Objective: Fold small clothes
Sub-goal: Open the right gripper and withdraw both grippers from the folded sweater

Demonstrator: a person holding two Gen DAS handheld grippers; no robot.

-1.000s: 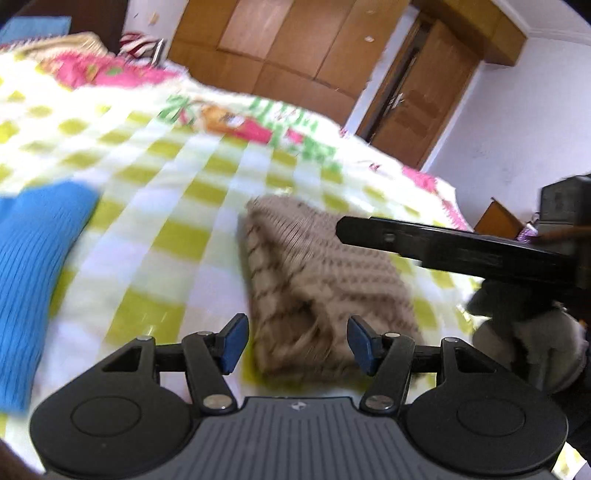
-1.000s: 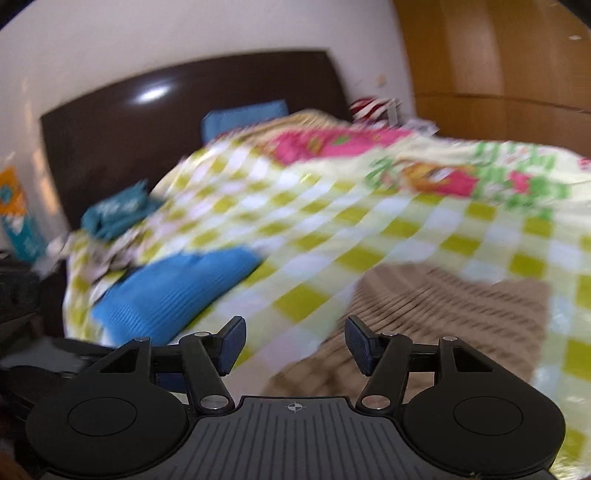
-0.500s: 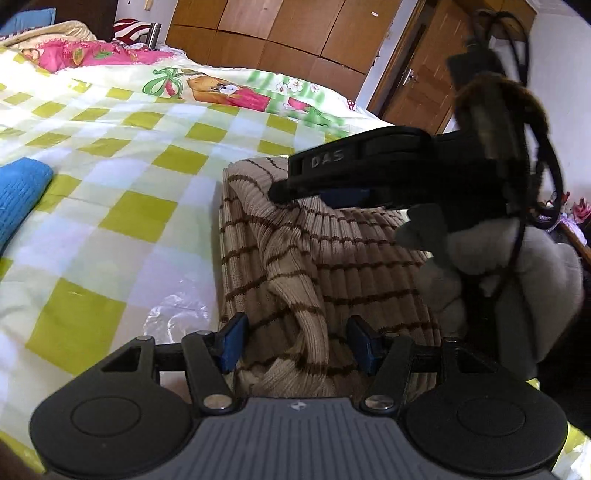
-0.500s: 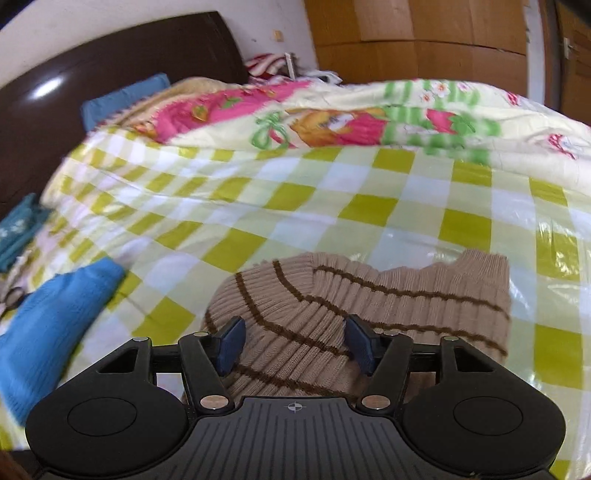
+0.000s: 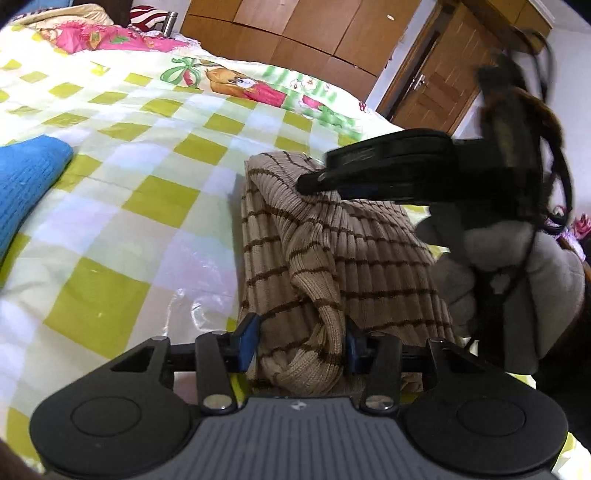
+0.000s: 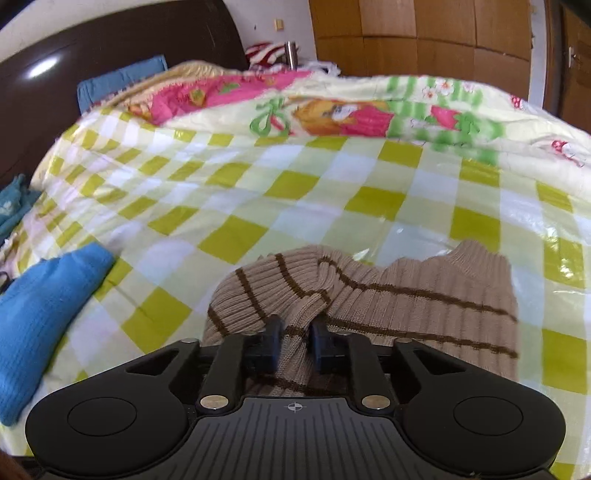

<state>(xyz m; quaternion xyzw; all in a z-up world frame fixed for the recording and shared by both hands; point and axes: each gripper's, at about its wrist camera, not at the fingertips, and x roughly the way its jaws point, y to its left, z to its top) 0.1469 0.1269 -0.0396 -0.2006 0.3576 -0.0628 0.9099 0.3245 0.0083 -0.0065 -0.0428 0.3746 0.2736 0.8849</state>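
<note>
A tan knitted sweater with brown stripes point(image 5: 332, 251) lies partly folded on the checked bed cover. My left gripper point(image 5: 301, 341) is at its near end with a bunched fold between the fingers; the jaws stand fairly wide. My right gripper point(image 6: 295, 343) is shut on a fold of the same sweater point(image 6: 388, 295) at its other end. The right gripper also shows in the left wrist view point(image 5: 388, 173), over the sweater's far end, held by a gloved hand.
A folded blue garment point(image 5: 26, 184) lies to the left on the bed, also in the right wrist view point(image 6: 40, 314). A pink and green quilt point(image 6: 332, 110) lies further back. A dark headboard point(image 6: 110, 40) and wooden wardrobes point(image 5: 295, 33) stand behind.
Both grippers have come down onto the sweater. The right gripper's jaws have closed on a fold of it. The left gripper's jaws have narrowed slightly around the near bunch.
</note>
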